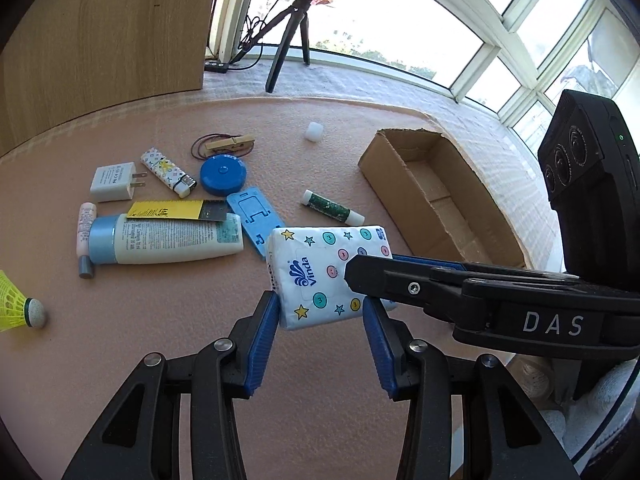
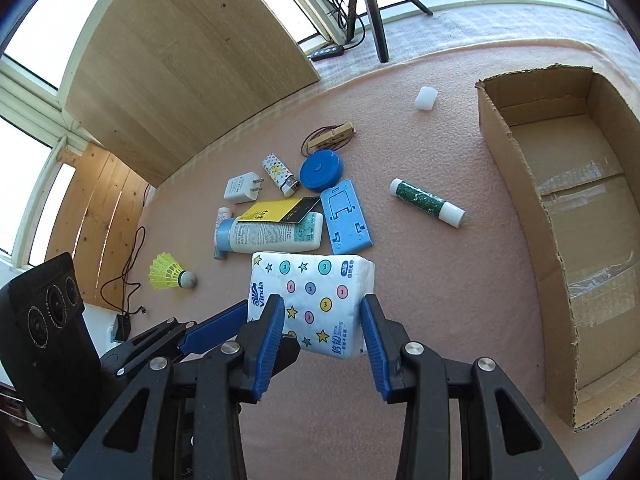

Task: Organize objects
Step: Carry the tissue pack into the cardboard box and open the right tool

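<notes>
A white tissue pack point(image 1: 320, 276) point(image 2: 316, 300) printed with stars and coloured dots is held by both grippers, tilted just above the pink mat point(image 1: 160, 340). In the left wrist view my left gripper point(image 1: 320, 314) has its blue pads pressed on the pack's near end. My right gripper point(image 1: 362, 274) comes in from the right and clamps the pack's right edge. In the right wrist view my right gripper point(image 2: 322, 318) squeezes the pack's near end, and the left gripper point(image 2: 260, 334) holds its left corner. An open cardboard box point(image 1: 404, 184) point(image 2: 516, 184) lies empty on the right.
On the mat beyond the pack lie a blue phone stand point(image 2: 348, 220), a lotion tube point(image 2: 276, 234), a green glue stick point(image 2: 426, 202), a charger plug point(image 2: 242, 188), a lighter point(image 2: 280, 174), a round blue case point(image 2: 322, 170) and a clothespin point(image 2: 332, 136). A yellow shuttlecock point(image 2: 170, 274) lies left. A tripod point(image 1: 288, 40) stands on the sill.
</notes>
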